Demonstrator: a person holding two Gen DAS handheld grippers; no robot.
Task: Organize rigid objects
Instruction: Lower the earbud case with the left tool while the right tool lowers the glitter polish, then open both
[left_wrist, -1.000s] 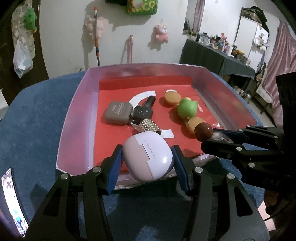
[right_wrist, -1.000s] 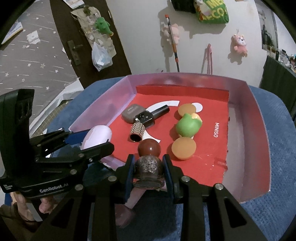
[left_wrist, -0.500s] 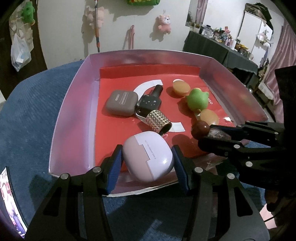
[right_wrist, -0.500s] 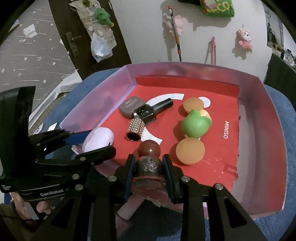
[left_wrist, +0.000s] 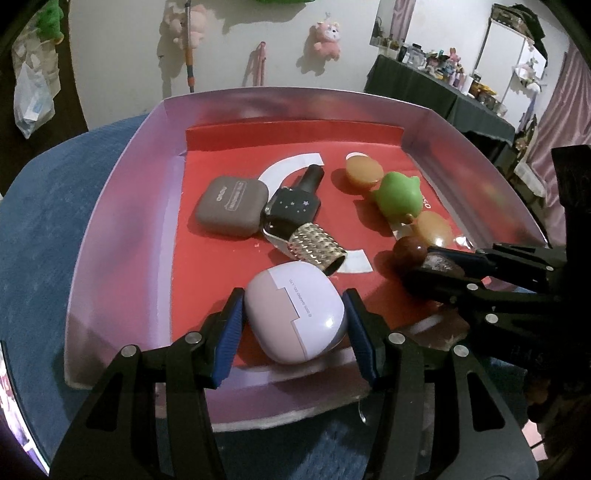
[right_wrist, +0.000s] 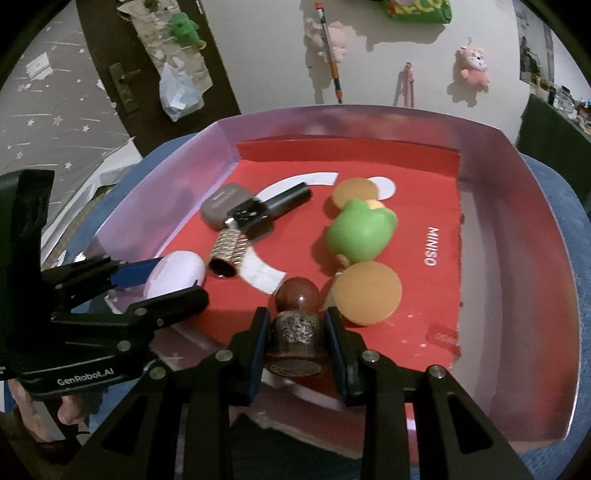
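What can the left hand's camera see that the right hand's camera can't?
Only the left wrist view shows the cluttered dark table at the far right.

Only the right wrist view shows the door handle and the MINISO print.

Both show the tray, green toy, left gripper clamping the lilac case, and right gripper clamping the brown knobbed piece.

Dim indoor light, soft shadows on the wall, strong fisheye bending at edges.
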